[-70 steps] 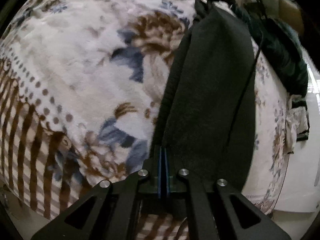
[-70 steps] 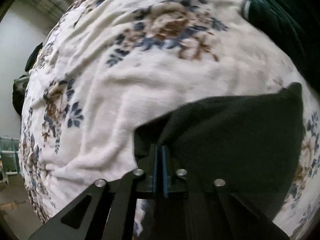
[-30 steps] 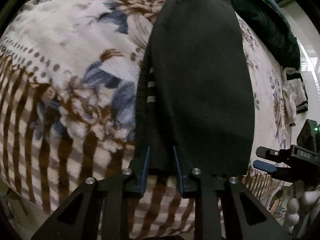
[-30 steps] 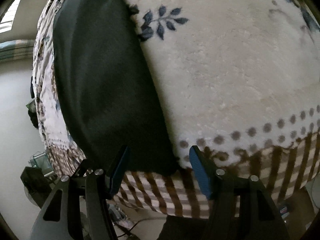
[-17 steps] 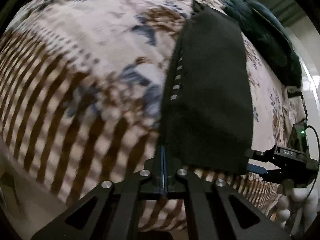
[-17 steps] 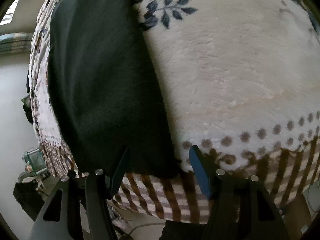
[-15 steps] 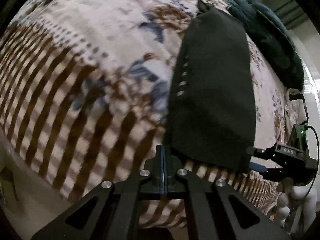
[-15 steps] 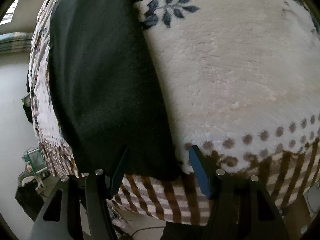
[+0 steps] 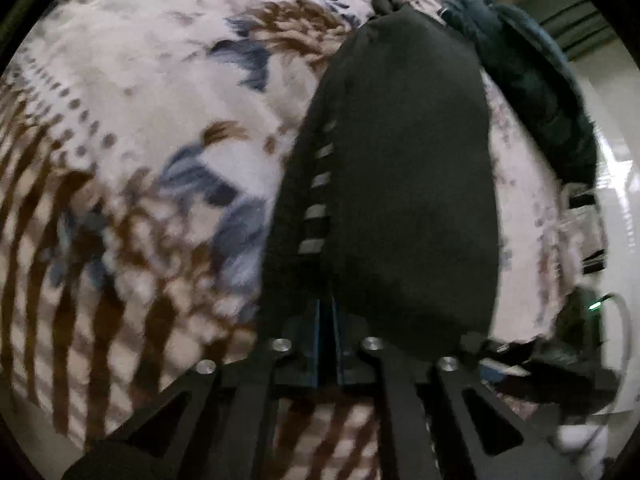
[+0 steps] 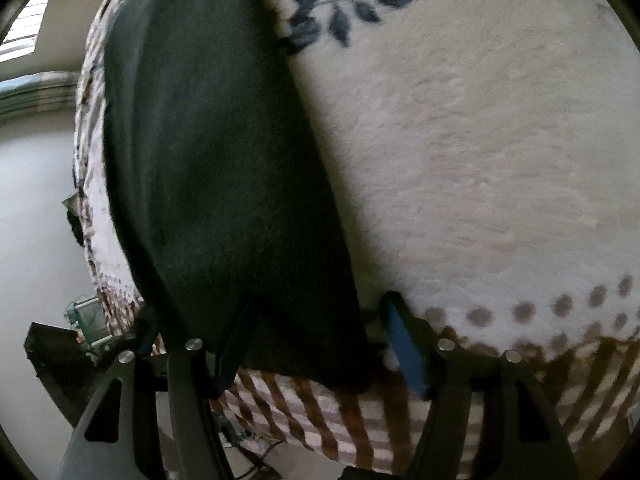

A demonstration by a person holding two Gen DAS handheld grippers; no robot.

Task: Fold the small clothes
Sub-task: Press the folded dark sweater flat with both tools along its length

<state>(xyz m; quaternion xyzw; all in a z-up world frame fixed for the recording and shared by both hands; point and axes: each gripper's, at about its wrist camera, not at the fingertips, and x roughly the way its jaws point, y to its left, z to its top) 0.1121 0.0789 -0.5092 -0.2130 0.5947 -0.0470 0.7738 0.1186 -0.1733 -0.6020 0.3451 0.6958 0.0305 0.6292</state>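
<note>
left claw (image 9: 328, 322) – steep down, clamped on black garment (image 9: 408, 184) hem | right claw (image 10: 320, 340) – apart, straddling corner

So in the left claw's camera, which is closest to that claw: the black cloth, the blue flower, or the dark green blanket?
1. Black cloth, right at the left claw.
2. Blue flower, on the bedspread's left side.
3. Dark green blanket, far up at the top right.

The left gripper (image 9: 328, 322), open around the near edge of the dark garment (image 9: 408, 184) a second ago, has been closed on that edge. The right gripper (image 10: 320, 340) has been lowered slightly, so the garment's corner now lies between its parted fingers.
</note>
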